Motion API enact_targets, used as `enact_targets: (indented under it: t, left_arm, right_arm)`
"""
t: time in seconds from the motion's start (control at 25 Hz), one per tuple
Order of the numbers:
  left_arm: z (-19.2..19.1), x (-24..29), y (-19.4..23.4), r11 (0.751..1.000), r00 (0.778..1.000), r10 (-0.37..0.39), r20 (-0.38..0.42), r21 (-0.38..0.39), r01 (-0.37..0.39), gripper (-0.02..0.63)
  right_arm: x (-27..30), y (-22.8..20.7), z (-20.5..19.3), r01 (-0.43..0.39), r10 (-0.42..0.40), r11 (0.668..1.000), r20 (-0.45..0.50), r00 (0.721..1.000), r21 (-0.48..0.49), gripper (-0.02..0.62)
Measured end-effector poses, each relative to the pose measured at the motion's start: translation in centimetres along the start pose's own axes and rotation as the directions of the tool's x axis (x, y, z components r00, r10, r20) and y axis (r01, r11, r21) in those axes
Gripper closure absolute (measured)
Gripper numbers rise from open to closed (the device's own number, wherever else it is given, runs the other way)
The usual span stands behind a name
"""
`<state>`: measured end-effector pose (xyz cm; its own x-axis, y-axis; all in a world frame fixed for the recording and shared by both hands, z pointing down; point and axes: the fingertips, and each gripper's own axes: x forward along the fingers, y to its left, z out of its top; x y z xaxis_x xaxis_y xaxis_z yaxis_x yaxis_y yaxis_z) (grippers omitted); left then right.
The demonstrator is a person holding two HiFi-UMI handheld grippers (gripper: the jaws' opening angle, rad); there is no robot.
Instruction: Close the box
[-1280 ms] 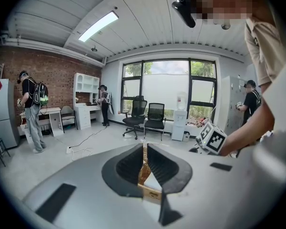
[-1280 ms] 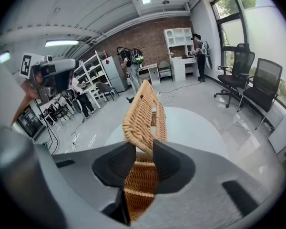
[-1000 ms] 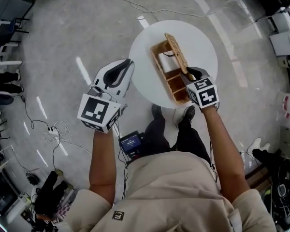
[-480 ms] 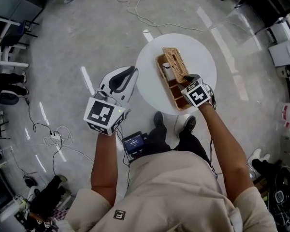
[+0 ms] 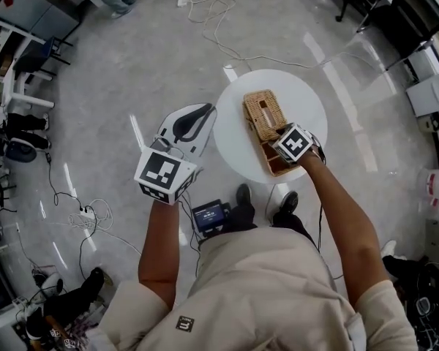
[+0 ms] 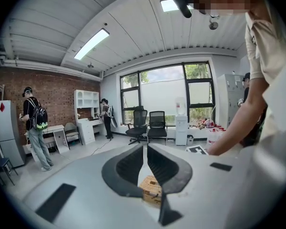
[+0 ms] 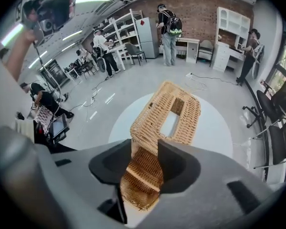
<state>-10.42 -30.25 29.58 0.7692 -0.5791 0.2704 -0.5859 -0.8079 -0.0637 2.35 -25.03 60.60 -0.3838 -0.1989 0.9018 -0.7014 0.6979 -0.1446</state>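
A wicker box (image 5: 272, 156) stands on a round white table (image 5: 234, 134). Its wicker lid (image 5: 263, 114) (image 7: 174, 113), which has a rectangular cut-out, lies lowered over the far part of the box. My right gripper (image 5: 279, 130) (image 7: 144, 149) points steeply down at the lid's near edge. Its jaws have just been opening, and that edge still sits between them without being pressed. My left gripper (image 5: 197, 110) (image 6: 144, 149) hovers left of the table, shut and holding nothing. In the left gripper view a corner of the box (image 6: 151, 192) shows below its jaws.
The person's legs and shoes (image 5: 241, 194) are at the table's near side, beside a small screen device (image 5: 208, 216). Cables (image 5: 212, 20) trail across the floor. Office chairs (image 5: 395, 6) stand far right, other people (image 7: 168, 30) and shelves further off.
The lid has swung from upright down onto the box, with the right gripper tipping down after it. The left gripper has risen and the box sits lower in its view.
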Motion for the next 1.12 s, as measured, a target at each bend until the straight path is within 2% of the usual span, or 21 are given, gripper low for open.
enact_targets:
  t: [0.16,0.32,0.52,0.64,0.76,1.0,1.12]
  left_arm:
    - [2.0,-0.5,-0.4,1.000,1.000,-0.002,0.020,0.025,0.001,0.583]
    - [4.9,-1.4,-1.1,0.998,0.998,-0.003,0.057,0.055,0.000,0.583]
    - [8.6,-2.5,-2.4,0.996,0.995,-0.013,0.103,0.084,0.004,0.583]
    - [10.4,-3.1,-3.2,0.995,0.992,-0.018,0.121,0.096,0.006,0.583]
    - [11.9,-3.6,-4.1,0.995,0.989,-0.030,0.143,0.102,0.016,0.583]
    - [13.9,-4.5,-5.9,0.992,0.982,-0.063,0.178,0.121,0.041,0.584]
    - [14.3,-5.3,-7.0,0.990,0.981,-0.080,0.176,0.129,0.058,0.583]
  right_arm:
    - [-2.5,0.5,1.6,-0.015,0.015,1.000,0.035,0.999,-0.004,0.436]
    - [-7.5,0.9,5.1,-0.009,0.010,1.000,0.146,0.989,-0.005,0.451]
    - [-15.3,1.7,10.0,0.037,-0.028,0.999,0.350,0.936,-0.019,0.506]
    - [-21.2,2.4,12.4,0.086,-0.070,0.996,0.479,0.875,-0.011,0.558]
    - [-27.1,3.1,14.1,0.146,-0.125,0.989,0.592,0.796,0.011,0.600]
    - [-37.4,5.3,15.6,0.241,-0.204,0.969,0.750,0.629,0.061,0.601]
    - [-41.2,6.6,15.4,0.279,-0.230,0.957,0.795,0.561,0.079,0.601]
